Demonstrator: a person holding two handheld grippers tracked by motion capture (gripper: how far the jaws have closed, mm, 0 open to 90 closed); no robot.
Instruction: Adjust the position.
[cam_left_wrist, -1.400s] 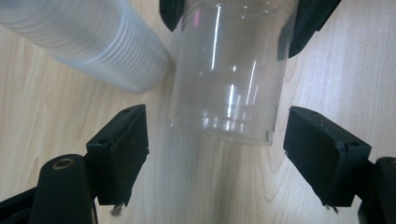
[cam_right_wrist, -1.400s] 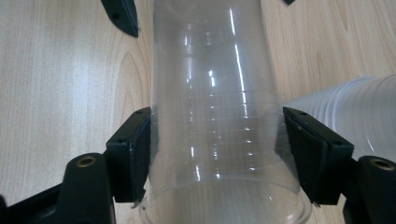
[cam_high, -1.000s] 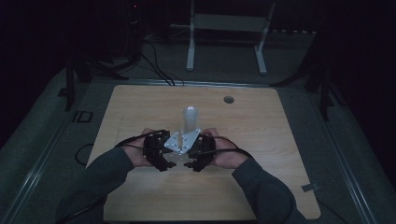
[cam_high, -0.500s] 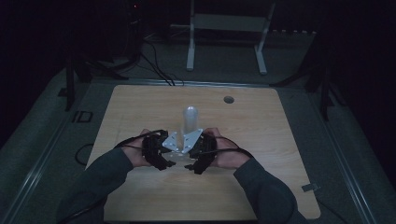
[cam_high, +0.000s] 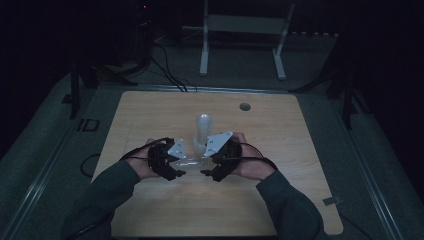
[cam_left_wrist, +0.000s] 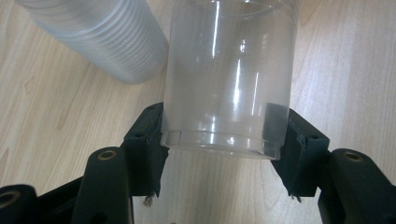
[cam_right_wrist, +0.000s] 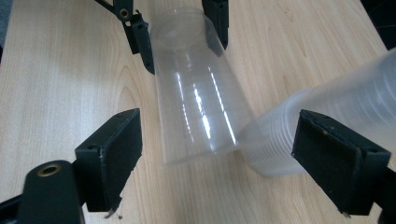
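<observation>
A clear plastic cup (cam_left_wrist: 231, 79) lies on its side, just above the wooden table (cam_high: 150, 115). My left gripper (cam_left_wrist: 219, 140) is shut on the cup's base end, one pad (cam_left_wrist: 152, 140) on each side. In the high view the cup (cam_high: 192, 161) spans the gap between my left gripper (cam_high: 175, 162) and right gripper (cam_high: 212, 165). My right gripper (cam_right_wrist: 219, 130) is open; its jaws have just swung wide, then eased in a touch. The cup's (cam_right_wrist: 196, 98) rim end lies between them, untouched. A stack of clear cups (cam_high: 202, 131) stands upright just behind.
The stack of cups (cam_right_wrist: 336, 102) leans into the right gripper view beside the right jaw, close to the held cup. A round cable hole (cam_high: 244, 106) sits near the table's far edge. A white stand (cam_high: 240, 30) and cables are on the floor beyond.
The right gripper has let go of the cup and shifted slightly to the right and up. The left gripper has stayed in place with the cup.
</observation>
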